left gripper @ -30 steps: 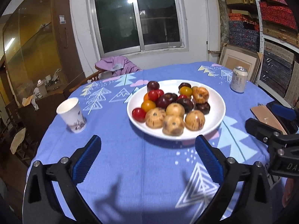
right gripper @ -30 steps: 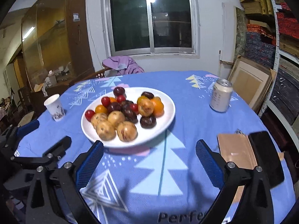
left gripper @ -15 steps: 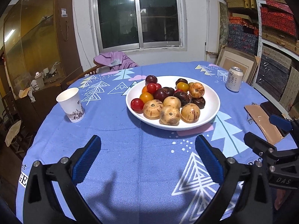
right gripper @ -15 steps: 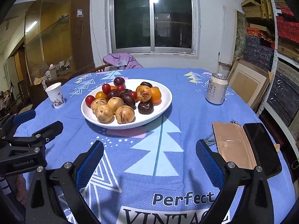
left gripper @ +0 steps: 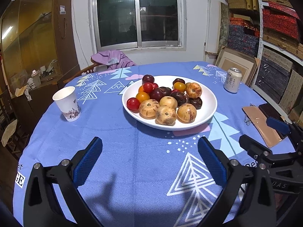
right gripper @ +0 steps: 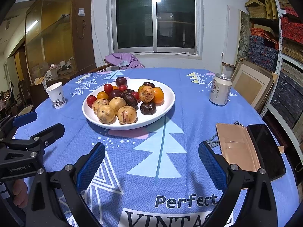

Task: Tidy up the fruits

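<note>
A white plate [left gripper: 211, 102] [right gripper: 166, 102] sits mid-table on the blue cloth, piled with fruit: tan speckled fruits [left gripper: 165, 115] [right gripper: 126, 114], dark purple ones [left gripper: 178, 97] [right gripper: 148, 107], red tomatoes [left gripper: 133, 103] [right gripper: 91, 100] and orange ones [left gripper: 142, 96] [right gripper: 158, 95]. My left gripper [left gripper: 149, 157] is open and empty, above the cloth in front of the plate. My right gripper [right gripper: 151, 160] is open and empty, in front and to the right of the plate. Each gripper shows at the edge of the other's view.
A paper cup [left gripper: 67, 104] [right gripper: 56, 95] stands left of the plate. A drink can [left gripper: 232, 82] [right gripper: 220, 89] stands at the right. A phone in an open tan case [right gripper: 251, 147] [left gripper: 262, 121] lies near the right table edge. Chair, cabinet and shelves surround the table.
Both grippers have pulled back toward the near table edge and lowered; the plate looks farther away. Both jaws stay open and empty.
</note>
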`<state>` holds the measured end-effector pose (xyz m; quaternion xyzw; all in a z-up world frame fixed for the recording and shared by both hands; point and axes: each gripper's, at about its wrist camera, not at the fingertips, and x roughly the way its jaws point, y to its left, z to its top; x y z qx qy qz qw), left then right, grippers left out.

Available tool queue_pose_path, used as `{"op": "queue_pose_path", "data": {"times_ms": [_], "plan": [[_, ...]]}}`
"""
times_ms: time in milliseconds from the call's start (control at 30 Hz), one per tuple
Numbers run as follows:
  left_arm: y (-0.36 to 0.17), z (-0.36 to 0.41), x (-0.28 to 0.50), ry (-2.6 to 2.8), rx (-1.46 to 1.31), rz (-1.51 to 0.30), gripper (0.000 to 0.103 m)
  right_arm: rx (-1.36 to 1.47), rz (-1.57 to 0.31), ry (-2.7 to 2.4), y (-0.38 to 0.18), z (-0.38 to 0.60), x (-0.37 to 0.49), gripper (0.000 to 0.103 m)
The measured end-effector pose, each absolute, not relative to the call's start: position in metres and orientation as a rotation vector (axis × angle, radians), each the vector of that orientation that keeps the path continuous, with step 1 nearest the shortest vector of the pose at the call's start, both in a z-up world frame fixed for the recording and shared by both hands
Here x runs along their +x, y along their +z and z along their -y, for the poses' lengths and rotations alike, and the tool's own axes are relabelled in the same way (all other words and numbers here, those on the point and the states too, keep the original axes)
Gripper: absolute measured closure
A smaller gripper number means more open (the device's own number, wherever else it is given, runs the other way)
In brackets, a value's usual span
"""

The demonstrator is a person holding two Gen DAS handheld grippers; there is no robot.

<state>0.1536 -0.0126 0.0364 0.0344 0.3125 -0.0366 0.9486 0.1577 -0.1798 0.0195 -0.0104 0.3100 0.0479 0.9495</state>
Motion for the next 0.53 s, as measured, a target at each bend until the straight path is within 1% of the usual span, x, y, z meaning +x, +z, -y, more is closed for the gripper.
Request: {"op": "queue_pose_path", "data": {"times_ms": [133, 533], "plan": [[0.0361, 0.0148, 0.1514, -0.054, 0.091, -0.621, 0.004, -0.015, -0.629, 0.094, 0.0196, 0.1815, 0.1577, 0.003], [0.0297, 0.011, 0.1577, -0.077, 0.068, -0.671, 0.004, -0.014, -0.63, 0.092, 0.0198, 0.1826, 0.1578, 0.003]]}}
